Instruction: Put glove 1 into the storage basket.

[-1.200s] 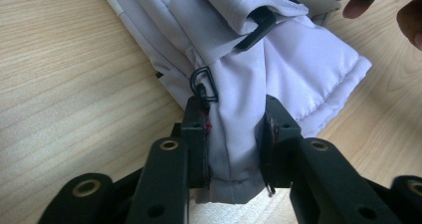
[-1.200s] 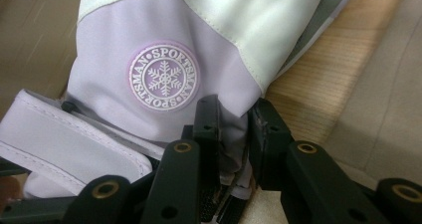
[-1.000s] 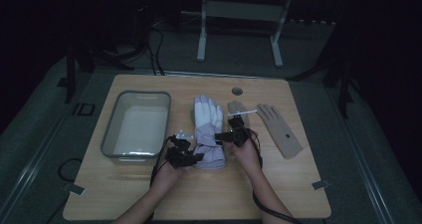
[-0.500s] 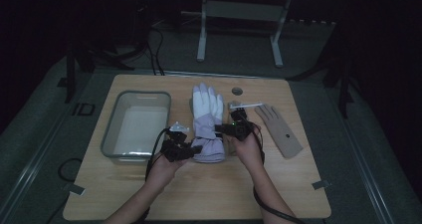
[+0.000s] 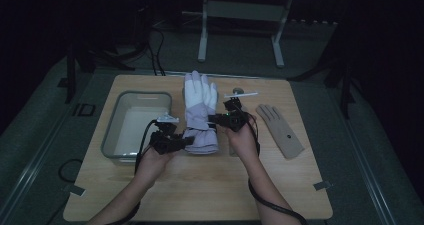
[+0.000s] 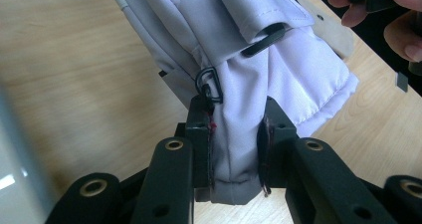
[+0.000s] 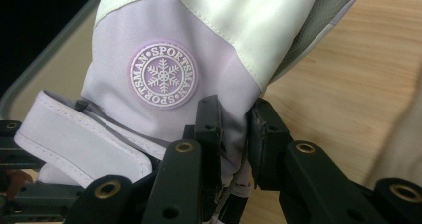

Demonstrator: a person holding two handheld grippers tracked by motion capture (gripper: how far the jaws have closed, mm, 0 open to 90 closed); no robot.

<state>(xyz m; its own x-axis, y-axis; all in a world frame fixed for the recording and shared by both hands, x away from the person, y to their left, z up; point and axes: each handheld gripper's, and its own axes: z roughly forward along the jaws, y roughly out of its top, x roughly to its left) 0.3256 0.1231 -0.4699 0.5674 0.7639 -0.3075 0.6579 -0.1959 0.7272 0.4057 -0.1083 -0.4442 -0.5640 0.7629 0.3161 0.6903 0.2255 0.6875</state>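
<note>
Both tongs clamped on the same lilac-and-white ski glove (image 5: 200,112), near the middle of the wooden table (image 5: 200,185). Left gripper (image 5: 187,141) pinching a fold of the cuff fabric between nearly closed jaws, just below a small black clip (image 6: 210,87). Right gripper (image 5: 216,118) nipping the glove's edge at about 3 o'clock, close under the round snowflake badge (image 7: 163,74) — jaws narrow, cloth bunched between the pads. Fingers of the glove pointing toward 12 o'clock, cuff toward 6.

Around it: clear plastic bin (image 5: 135,127) at 9 o'clock of the glove, just beside the left hand (image 5: 152,160). Flat tan glove shape (image 5: 280,130) at 3 o'clock, beyond the right hand (image 5: 245,140). Thin white stick (image 5: 241,94) and a small round hole (image 5: 238,90) at about 1 o'clock, near the far edge. Black cables trailing from each gripper toward 6 o'clock. Pale frame legs (image 5: 202,30) on the floor beyond the table at 12 o'clock.

Hard to make out — whether the cuff rests on the wood or hangs clear of it; high view dim, cuff partly covered by both grippers. Glove's fingers cut off in both gripper views. Room beyond the table lost in darkness.
</note>
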